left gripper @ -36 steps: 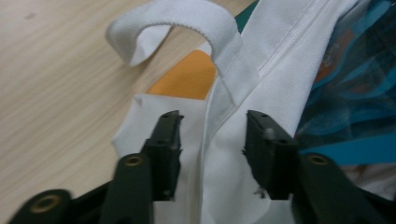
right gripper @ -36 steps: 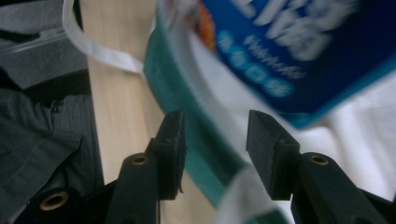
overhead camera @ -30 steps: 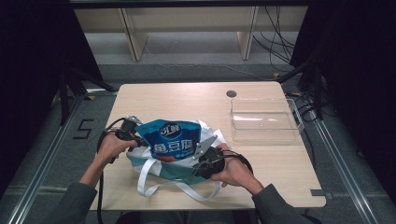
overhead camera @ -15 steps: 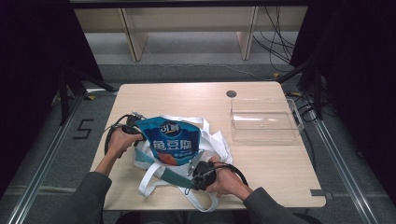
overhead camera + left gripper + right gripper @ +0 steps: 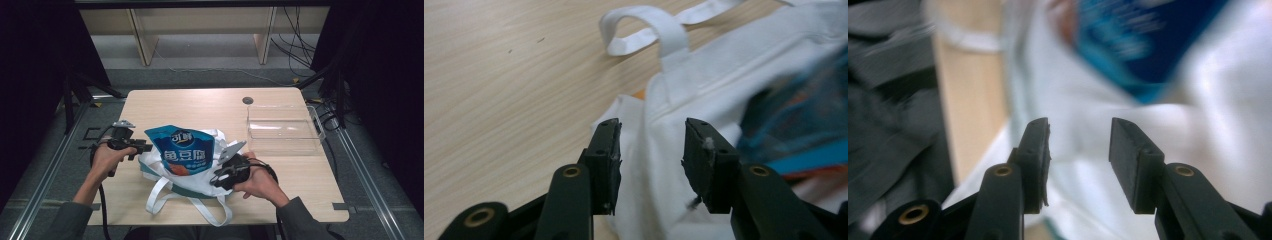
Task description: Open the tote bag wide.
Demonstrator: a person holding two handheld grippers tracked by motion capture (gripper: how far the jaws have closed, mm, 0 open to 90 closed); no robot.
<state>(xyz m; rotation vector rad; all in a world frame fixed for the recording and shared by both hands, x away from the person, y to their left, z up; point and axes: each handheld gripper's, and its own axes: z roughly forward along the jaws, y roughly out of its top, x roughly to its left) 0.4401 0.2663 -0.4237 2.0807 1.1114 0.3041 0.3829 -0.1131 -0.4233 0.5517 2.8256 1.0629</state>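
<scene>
Now we see the wooden table (image 5: 200,105) taking up the middle of the high view, with a clear plastic tray (image 5: 283,135) standing empty toward its right edge. Left of centre and lower down lies a white tote bag (image 5: 200,175), its straps (image 5: 162,192) trailing toward the bottom of the frame, and a blue snack pouch (image 5: 182,152) sticks up out of its mouth. Just left of the bag we hold the left gripper (image 5: 145,147), and at the bag's right side, lower centre, the right gripper (image 5: 216,177). Both pairs of jaws have just been opening. In the left gripper view the left gripper (image 5: 651,150) stands spread, with white bag cloth behind the gap and neither pad pressing it. In the blurred right gripper view the right gripper (image 5: 1079,150) is likewise spread before the bag, pinching nothing.
</scene>
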